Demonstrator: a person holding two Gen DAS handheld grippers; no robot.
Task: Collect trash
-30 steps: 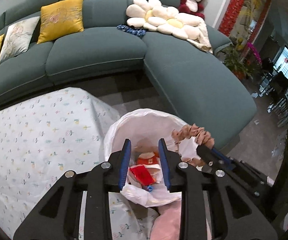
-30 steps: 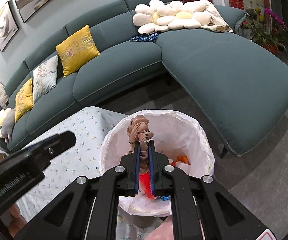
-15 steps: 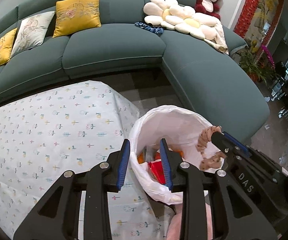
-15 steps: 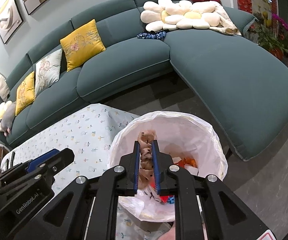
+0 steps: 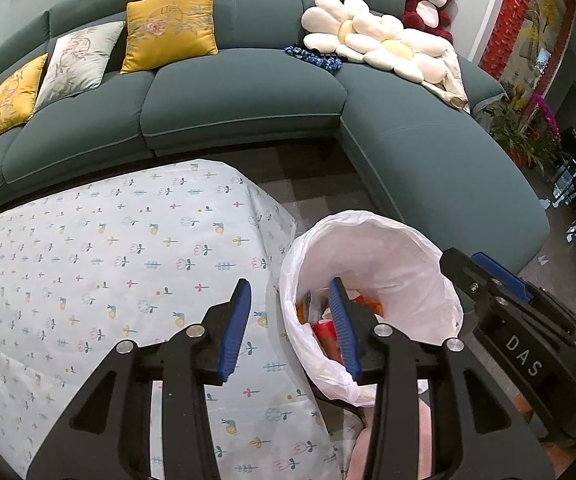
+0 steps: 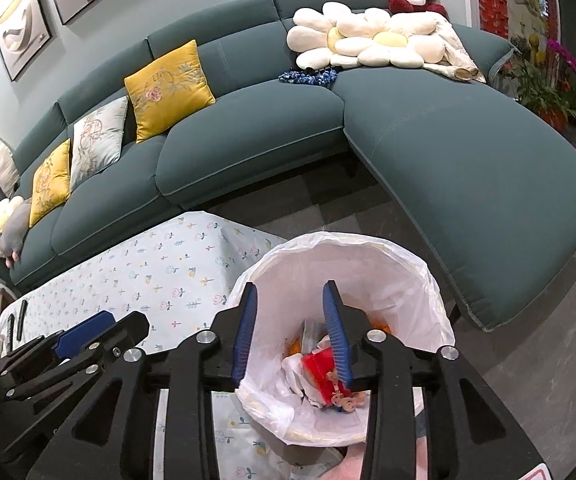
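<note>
A bin lined with a white bag (image 6: 348, 240) stands on the floor beside the table. My right gripper (image 6: 290, 292) hangs over its mouth; its jaws are opening and nothing is between them. Below it, a crumpled brown wrapper (image 6: 348, 402) lies on red trash (image 6: 320, 368) inside the bag. My left gripper (image 5: 290, 296) hovers over the table's edge and the near rim of the bag (image 5: 388, 224), its jaws also opening and holding nothing. Each gripper shows in the other's view: the right gripper (image 5: 468, 264), the left gripper (image 6: 121, 322).
A floral tablecloth (image 5: 107, 260) covers the table left of the bin. A curved teal sofa (image 5: 239, 100) with yellow cushions and flower pillows runs behind, with dark floor between. Dark slim objects (image 6: 19, 312) lie at the table's far left.
The right gripper let go of the brown wrapper, which dropped into the bag, and its jaws spread. The left gripper shifted left from over the bin toward the table, its jaws widening.
</note>
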